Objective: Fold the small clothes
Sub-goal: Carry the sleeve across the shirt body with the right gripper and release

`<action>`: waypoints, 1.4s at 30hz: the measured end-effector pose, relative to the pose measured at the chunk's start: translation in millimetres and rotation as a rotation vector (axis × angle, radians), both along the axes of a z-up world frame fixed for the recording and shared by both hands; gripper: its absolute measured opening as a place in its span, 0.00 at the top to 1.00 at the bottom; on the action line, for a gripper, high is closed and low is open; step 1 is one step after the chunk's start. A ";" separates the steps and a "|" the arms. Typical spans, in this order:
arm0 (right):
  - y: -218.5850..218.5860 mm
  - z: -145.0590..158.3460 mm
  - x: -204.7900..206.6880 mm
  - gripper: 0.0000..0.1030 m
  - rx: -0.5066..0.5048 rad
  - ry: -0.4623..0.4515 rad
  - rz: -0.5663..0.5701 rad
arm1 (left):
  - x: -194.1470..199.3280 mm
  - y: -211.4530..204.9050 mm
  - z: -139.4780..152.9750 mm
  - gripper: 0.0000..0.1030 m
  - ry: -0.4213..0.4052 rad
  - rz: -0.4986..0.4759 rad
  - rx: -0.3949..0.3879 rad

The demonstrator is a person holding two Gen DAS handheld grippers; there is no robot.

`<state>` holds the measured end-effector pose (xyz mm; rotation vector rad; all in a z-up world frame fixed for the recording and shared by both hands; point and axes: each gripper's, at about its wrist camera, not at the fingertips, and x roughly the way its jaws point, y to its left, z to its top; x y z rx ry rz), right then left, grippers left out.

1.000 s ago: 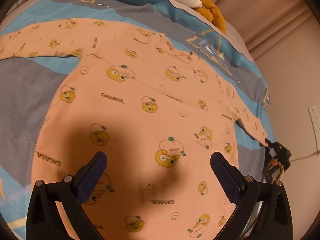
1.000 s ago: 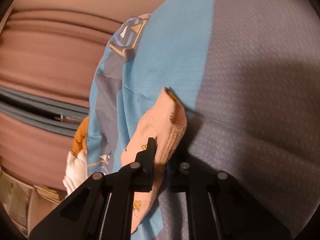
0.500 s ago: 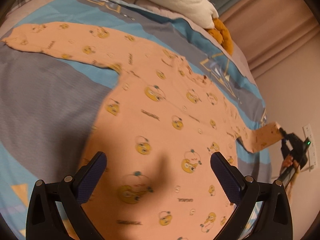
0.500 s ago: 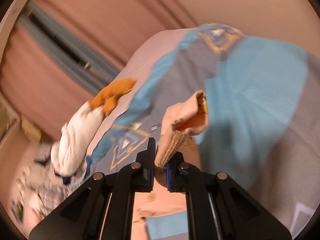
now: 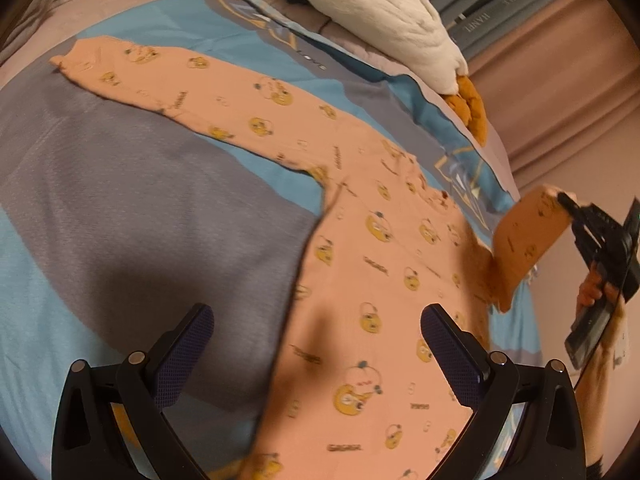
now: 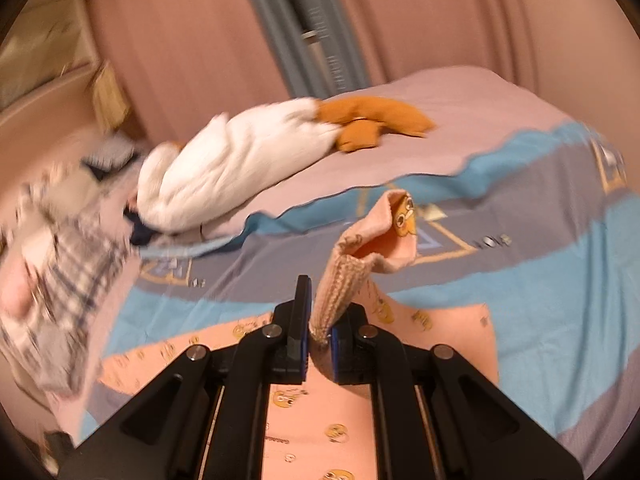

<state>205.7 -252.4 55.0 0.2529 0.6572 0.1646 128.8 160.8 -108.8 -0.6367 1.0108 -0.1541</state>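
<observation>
A peach long-sleeved top [image 5: 360, 264] with yellow cartoon prints lies flat on the bed, its left sleeve [image 5: 192, 84] stretched out to the far left. My left gripper [image 5: 316, 344] is open and empty, hovering above the top's lower body. My right gripper [image 6: 318, 340] is shut on the ribbed cuff [image 6: 340, 288] of the right sleeve. In the left wrist view that sleeve [image 5: 528, 236] is lifted off the bed at the right, held by the right gripper [image 5: 568, 204].
The bed cover [image 5: 120, 208] has grey and blue patches. A white plush toy with orange feet [image 5: 384, 12] lies at the far edge, also in the right wrist view [image 6: 240, 164]. Plaid cloth [image 6: 60, 248] lies left. Pink curtains [image 6: 440, 20] hang behind.
My right gripper has lifted the right sleeve off the bed and swung it up and toward the body. My left gripper has drawn back and shifted left, still open.
</observation>
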 end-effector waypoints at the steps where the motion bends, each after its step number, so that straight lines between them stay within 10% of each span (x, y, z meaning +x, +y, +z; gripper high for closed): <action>1: 14.0 -2.2 4.2 0.92 -0.030 0.002 0.017 | 0.5 3.4 -1.5 0.01 0.000 0.004 -0.003; 14: 210.5 -105.6 15.5 0.91 -0.449 0.069 0.294 | 8.0 41.4 -20.0 0.01 0.025 0.066 0.003; 24: 271.2 -138.9 16.0 0.88 -0.539 0.093 0.408 | 7.2 45.9 -19.9 0.01 0.036 0.070 0.022; 26: 271.2 -146.5 18.5 0.41 -0.512 0.154 0.426 | 6.9 47.1 -19.4 0.01 0.040 0.072 0.028; 27: 267.8 -147.0 17.7 0.35 -0.486 0.164 0.427 | 6.9 48.0 -19.0 0.01 0.040 0.073 0.028; 37: 134.5 -101.5 -8.0 0.37 0.007 0.140 0.411 | 35.4 30.3 10.0 0.01 -0.072 0.027 0.006; 42: 67.0 -119.1 7.8 0.68 -0.039 0.202 0.185 | 79.3 -2.2 27.1 0.01 -0.140 -0.072 -0.053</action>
